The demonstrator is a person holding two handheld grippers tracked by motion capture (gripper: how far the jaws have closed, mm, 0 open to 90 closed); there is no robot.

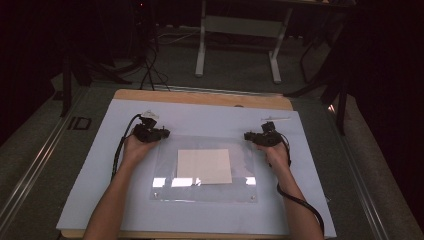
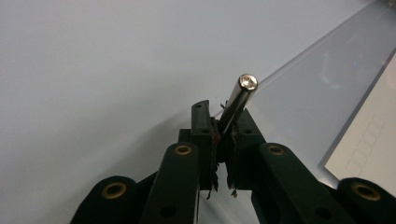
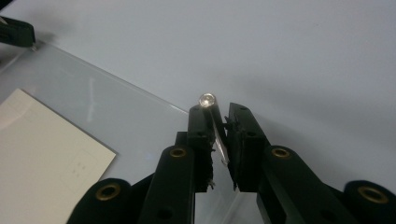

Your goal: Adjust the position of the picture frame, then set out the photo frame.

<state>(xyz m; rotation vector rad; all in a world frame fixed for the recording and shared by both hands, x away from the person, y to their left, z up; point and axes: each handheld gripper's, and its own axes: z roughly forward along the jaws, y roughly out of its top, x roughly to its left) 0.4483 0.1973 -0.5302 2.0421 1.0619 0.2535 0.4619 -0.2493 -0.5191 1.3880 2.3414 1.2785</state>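
A clear acrylic sheet (image 1: 167,175) lies flat on the white board, with a cream paper sheet (image 1: 204,166) at its middle. My left gripper (image 1: 164,133) sits at the sheet's far left corner. In the left gripper view the left gripper (image 2: 224,114) is shut on a shiny metal pin (image 2: 238,100) that slants up over the sheet's corner. My right gripper (image 1: 248,136) sits at the far right corner. In the right gripper view the right gripper (image 3: 218,109) closes around a similar pin (image 3: 210,109), tilted between the jaws. The left gripper's tip (image 3: 16,31) shows far off.
The white board (image 1: 90,170) covers a wooden tabletop (image 1: 200,97). A small pale strip (image 1: 275,119) lies on the board behind the right gripper. Cables trail from both grippers along the forearms. Beyond the table stand a white desk frame (image 1: 237,30) and dark floor cables (image 1: 150,65).
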